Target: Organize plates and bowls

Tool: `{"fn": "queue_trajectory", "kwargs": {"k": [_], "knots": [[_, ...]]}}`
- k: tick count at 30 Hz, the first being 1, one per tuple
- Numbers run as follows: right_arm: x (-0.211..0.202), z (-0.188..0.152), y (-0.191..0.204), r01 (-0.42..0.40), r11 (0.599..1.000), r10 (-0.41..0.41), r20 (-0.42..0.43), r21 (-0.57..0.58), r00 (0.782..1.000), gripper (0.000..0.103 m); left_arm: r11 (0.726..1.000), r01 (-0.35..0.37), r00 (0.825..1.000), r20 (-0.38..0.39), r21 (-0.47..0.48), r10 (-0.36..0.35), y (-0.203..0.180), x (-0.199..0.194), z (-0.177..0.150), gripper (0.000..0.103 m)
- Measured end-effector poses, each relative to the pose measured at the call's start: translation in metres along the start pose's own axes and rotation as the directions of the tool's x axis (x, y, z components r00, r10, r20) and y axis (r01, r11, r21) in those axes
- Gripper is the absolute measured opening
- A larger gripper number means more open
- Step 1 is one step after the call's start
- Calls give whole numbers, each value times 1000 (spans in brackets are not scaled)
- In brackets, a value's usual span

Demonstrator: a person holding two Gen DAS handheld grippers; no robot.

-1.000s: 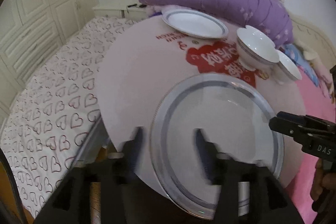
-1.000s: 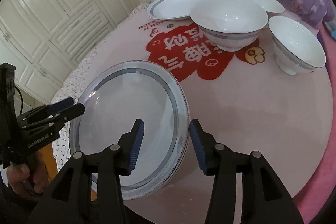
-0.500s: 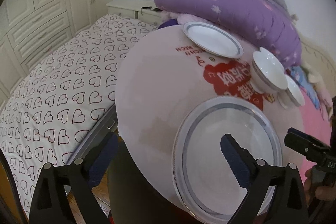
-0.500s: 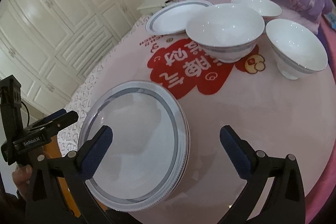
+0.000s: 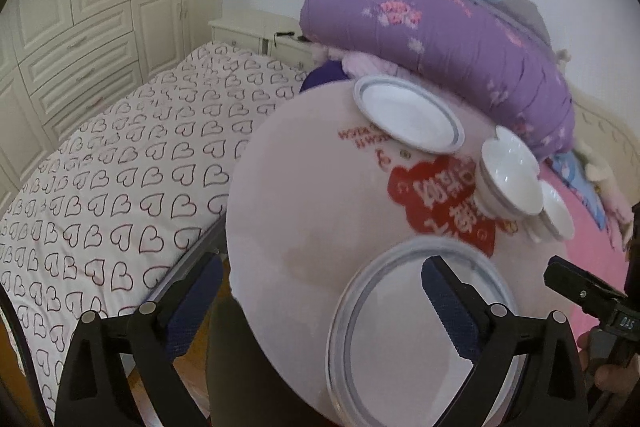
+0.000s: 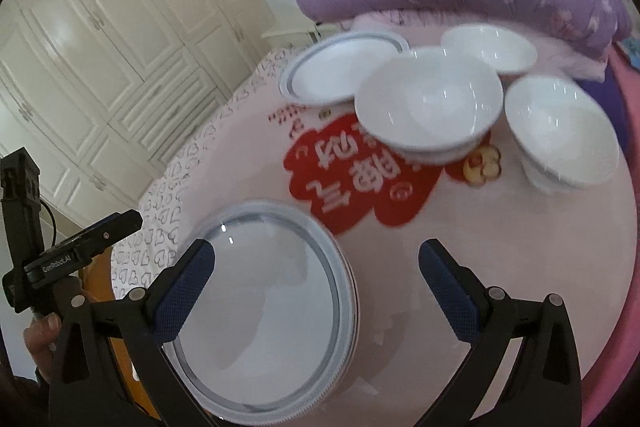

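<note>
Plates (image 6: 264, 319) stacked at the table's (image 6: 520, 259) near edge; both grippers, left (image 5: 320, 311) and right (image 6: 316, 291), hover over them, fingers wide, empty. Glazed ceramic: stiff, slick, probably heavy, chips easily. Pinch the rim. Bowls (image 6: 430, 107) sit farther back.

A round pink table (image 6: 500, 267) carries the dishes, its top printed with a red patch of white characters (image 6: 360, 179). At the near edge lies a large grey-rimmed plate (image 6: 272, 315) — it looks like a stack, though blur hides how many. At the far side rests a second plate (image 6: 340, 71), and just beside it three white bowls — one in the middle (image 6: 428, 107), one behind it (image 6: 492, 47), one to the right (image 6: 560, 135).
</note>
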State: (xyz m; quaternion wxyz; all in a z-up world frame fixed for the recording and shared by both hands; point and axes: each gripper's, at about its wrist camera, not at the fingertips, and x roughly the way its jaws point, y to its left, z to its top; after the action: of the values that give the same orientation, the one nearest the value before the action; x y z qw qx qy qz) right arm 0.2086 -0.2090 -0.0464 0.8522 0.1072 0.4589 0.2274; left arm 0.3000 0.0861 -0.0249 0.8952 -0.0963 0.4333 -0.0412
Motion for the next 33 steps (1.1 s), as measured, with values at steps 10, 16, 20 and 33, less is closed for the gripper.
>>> {"fn": "queue_trajectory", "kwargs": {"k": [10,16,20,33], "knots": [[-23,63,0,-23,999,28,129,-41,991,103,1000,18,995,97,2,-18,-6,-13,45,102],[-22,119,-11,-10,997,21,162,-73,987,103,1000,19,992,126,0,-19,-10,4,81,102],[-6,157,-24,-8,997,18,128,-75,992,103,1000,24,994,103,-7,-24,-12,31,109,102],[95,236,-67,31,997,-37,-89,-65,995,103,997,61,991,-120,-48,-66,-13,177,205,102]]}}
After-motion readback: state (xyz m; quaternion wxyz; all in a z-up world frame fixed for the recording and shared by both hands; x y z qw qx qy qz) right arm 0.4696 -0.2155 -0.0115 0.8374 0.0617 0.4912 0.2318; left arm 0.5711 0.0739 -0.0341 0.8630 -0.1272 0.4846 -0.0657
